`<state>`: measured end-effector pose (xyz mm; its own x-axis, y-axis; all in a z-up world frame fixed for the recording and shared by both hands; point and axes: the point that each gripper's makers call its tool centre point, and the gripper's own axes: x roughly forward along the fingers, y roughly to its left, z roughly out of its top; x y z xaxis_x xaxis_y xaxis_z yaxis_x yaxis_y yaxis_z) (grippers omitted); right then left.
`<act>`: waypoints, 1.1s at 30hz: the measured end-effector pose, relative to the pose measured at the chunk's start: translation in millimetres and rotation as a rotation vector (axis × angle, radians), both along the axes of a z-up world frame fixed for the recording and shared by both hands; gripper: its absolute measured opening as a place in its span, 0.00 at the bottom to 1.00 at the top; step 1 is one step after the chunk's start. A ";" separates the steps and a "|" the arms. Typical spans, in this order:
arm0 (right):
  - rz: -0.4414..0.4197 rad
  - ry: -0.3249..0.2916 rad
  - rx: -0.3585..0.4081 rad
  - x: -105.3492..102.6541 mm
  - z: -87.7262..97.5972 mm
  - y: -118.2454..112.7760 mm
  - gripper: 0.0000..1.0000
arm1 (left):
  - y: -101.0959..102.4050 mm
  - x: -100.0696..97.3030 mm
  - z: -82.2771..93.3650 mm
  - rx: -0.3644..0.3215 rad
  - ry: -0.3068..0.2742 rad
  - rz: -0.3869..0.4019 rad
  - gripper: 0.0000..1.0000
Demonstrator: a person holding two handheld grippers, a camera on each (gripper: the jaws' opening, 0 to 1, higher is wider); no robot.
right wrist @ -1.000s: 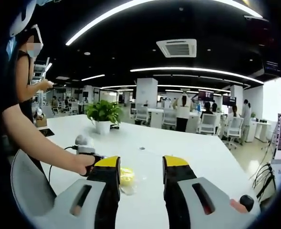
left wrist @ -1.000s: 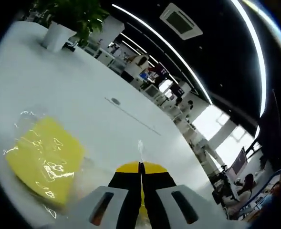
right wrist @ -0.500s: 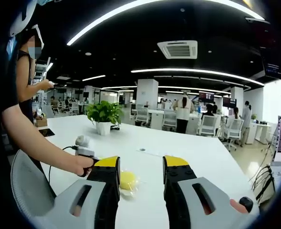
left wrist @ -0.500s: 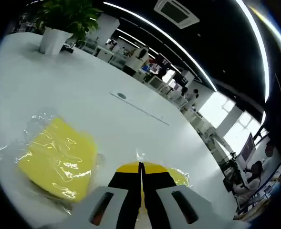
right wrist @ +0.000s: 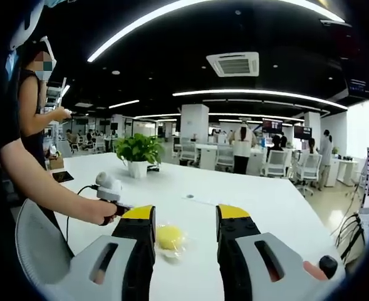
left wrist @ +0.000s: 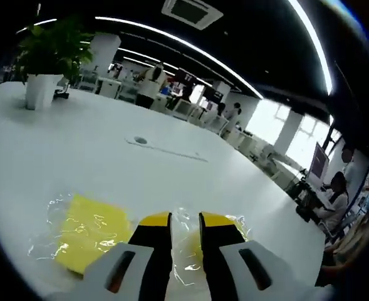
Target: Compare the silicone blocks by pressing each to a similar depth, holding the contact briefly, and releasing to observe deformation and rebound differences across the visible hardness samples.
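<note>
Left gripper view: my left gripper, pinched together half a second ago, now stands narrowly parted above the wrapped yellow silicone blocks on the white table, so I judge that press released.
Right gripper view: my right gripper stays wide and empty, a block beyond it.

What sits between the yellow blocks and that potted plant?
Bare white table separates the wrapped yellow blocks from the potted plant, in the left gripper view.

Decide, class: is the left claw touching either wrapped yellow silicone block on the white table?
Cannot tell. In the left gripper view the left claw, slightly open, overlaps the right block in plastic wrap, with the larger block beside it; no contact or gap shows plainly.
</note>
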<state>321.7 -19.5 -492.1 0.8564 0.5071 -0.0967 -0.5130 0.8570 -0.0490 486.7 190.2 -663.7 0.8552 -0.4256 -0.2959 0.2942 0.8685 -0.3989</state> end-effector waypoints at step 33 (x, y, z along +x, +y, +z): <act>0.050 0.078 0.047 3.9 -30.2 50.4 0.44 | 45.3 -95.4 130.5 0.236 -0.389 -0.426 0.37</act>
<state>325.6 30.9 -522.4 0.8208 0.5544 -0.1376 -0.5557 0.8307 0.0325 391.3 235.5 -533.2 0.6891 -0.7139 -0.1248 0.7191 0.6949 -0.0043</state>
